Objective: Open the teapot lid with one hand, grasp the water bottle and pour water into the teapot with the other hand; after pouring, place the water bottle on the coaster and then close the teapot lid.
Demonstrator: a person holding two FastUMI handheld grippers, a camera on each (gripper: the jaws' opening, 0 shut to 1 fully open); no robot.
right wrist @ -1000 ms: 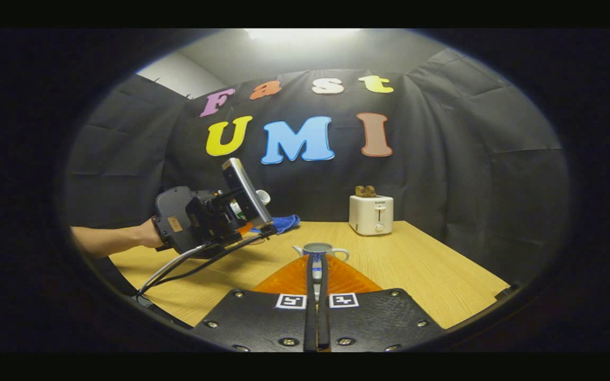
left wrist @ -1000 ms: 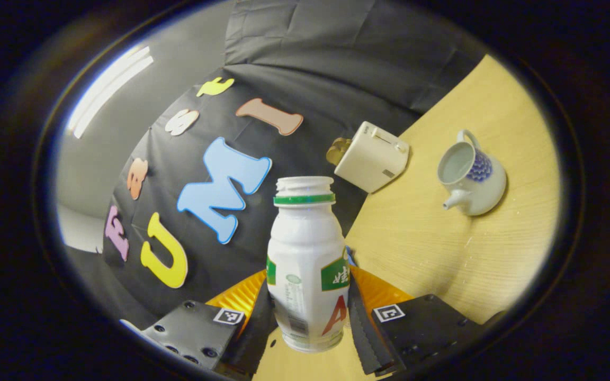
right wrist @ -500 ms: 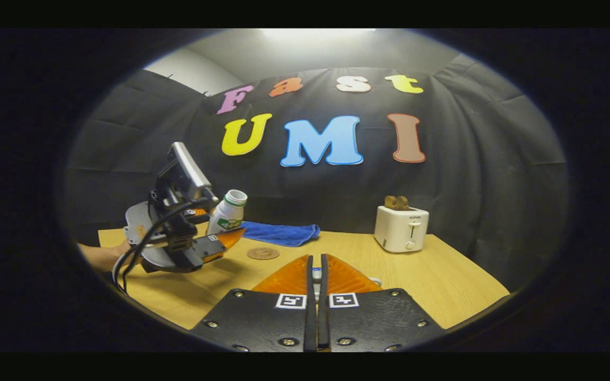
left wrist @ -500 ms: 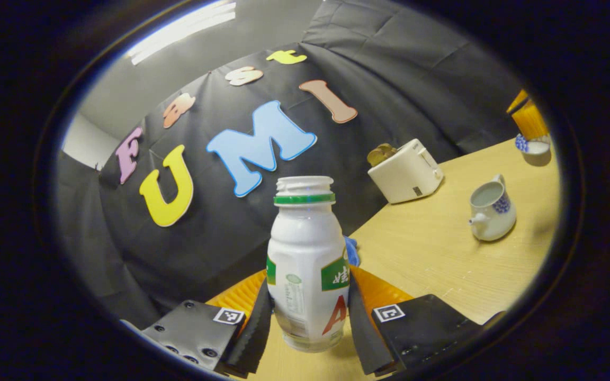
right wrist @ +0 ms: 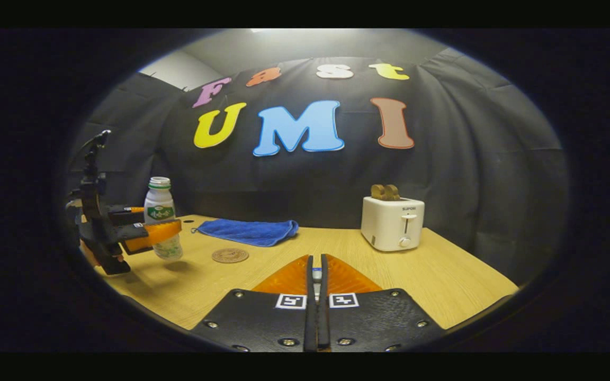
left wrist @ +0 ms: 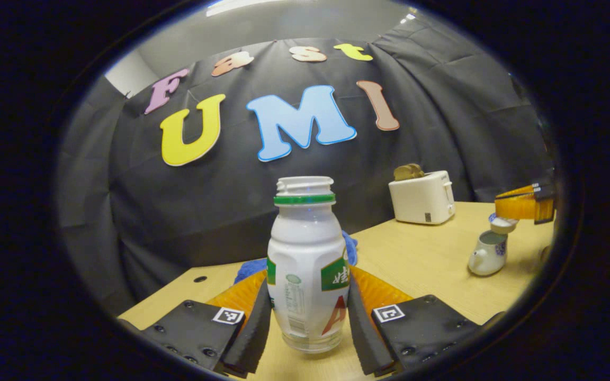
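The left gripper (left wrist: 309, 338) clamps the upright, uncapped water bottle (left wrist: 307, 264) above the table, left of the coaster (right wrist: 230, 255). The right gripper (right wrist: 315, 275) pinches the lid (left wrist: 503, 223) just above the open teapot (left wrist: 487, 254). Setting the bottle onto the coaster seems next.

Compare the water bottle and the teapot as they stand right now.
The water bottle is tall and white with green bands; the teapot is squat and white with a blue pattern. The bottle is held above the table in the left gripper jaws; the teapot stands on the table. Both are upright and open on top.
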